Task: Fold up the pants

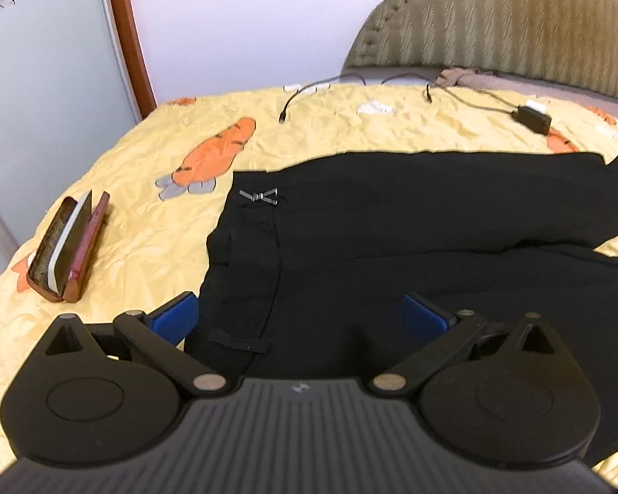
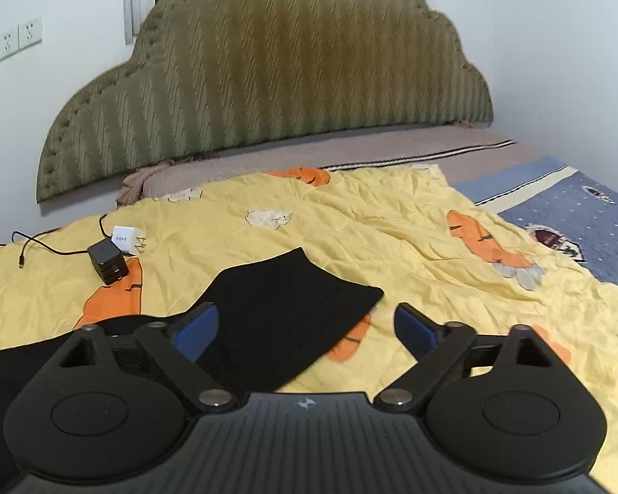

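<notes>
Black pants (image 1: 391,238) lie flat on the yellow carrot-print bedspread (image 1: 152,222), waistband to the left with a small silver bow (image 1: 258,196), legs running off to the right. My left gripper (image 1: 300,317) hovers over the waistband's near corner, blue pads wide apart and nothing pinched between them. In the right wrist view the cuff end of a pant leg (image 2: 284,308) lies on the spread. My right gripper (image 2: 307,329) stands open just above that cuff, its left pad over the black cloth, its right pad over the bare yellow spread.
An open brown case (image 1: 68,253) lies left of the waistband. A black charger (image 2: 108,265) with a cable and a white plug (image 2: 125,238) sit behind the legs. An olive padded headboard (image 2: 292,94) backs the bed; a blue quilt (image 2: 577,222) lies at the right.
</notes>
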{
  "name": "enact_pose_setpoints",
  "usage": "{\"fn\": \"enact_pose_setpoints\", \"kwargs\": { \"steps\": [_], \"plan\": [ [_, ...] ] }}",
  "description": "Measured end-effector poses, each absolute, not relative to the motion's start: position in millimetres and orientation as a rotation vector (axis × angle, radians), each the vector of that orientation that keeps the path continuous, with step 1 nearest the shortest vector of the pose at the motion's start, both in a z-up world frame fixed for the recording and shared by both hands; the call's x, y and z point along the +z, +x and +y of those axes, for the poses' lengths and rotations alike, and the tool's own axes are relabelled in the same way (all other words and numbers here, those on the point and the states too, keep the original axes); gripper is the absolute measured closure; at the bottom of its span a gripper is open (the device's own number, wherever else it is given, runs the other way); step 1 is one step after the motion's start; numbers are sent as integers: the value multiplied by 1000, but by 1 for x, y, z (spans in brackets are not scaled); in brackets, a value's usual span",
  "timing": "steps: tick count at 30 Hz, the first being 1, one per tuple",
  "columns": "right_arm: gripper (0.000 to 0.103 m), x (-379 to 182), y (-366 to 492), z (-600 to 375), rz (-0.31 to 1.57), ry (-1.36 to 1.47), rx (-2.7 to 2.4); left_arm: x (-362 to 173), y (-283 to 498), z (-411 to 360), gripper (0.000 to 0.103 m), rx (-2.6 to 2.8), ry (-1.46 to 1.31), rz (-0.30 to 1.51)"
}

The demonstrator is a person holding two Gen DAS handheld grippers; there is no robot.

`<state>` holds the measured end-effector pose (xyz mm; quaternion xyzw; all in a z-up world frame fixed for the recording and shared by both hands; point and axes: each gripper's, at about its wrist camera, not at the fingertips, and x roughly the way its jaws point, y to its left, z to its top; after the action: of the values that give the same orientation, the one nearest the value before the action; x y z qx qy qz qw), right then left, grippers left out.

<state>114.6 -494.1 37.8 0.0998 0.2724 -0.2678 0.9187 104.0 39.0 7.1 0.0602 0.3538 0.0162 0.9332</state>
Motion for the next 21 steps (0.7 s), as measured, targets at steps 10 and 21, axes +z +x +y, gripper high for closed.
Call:
{"fn": "enact_pose_setpoints", "kwargs": {
  "steps": [10, 21],
  "plan": [
    [44, 31, 174, -541, 609, 246, -631, 15, 128, 26, 0, 50, 154, 726],
    [52, -1, 244, -548, 702, 328, -573, 18, 167, 14, 0, 84, 202, 735]
  ]
}}
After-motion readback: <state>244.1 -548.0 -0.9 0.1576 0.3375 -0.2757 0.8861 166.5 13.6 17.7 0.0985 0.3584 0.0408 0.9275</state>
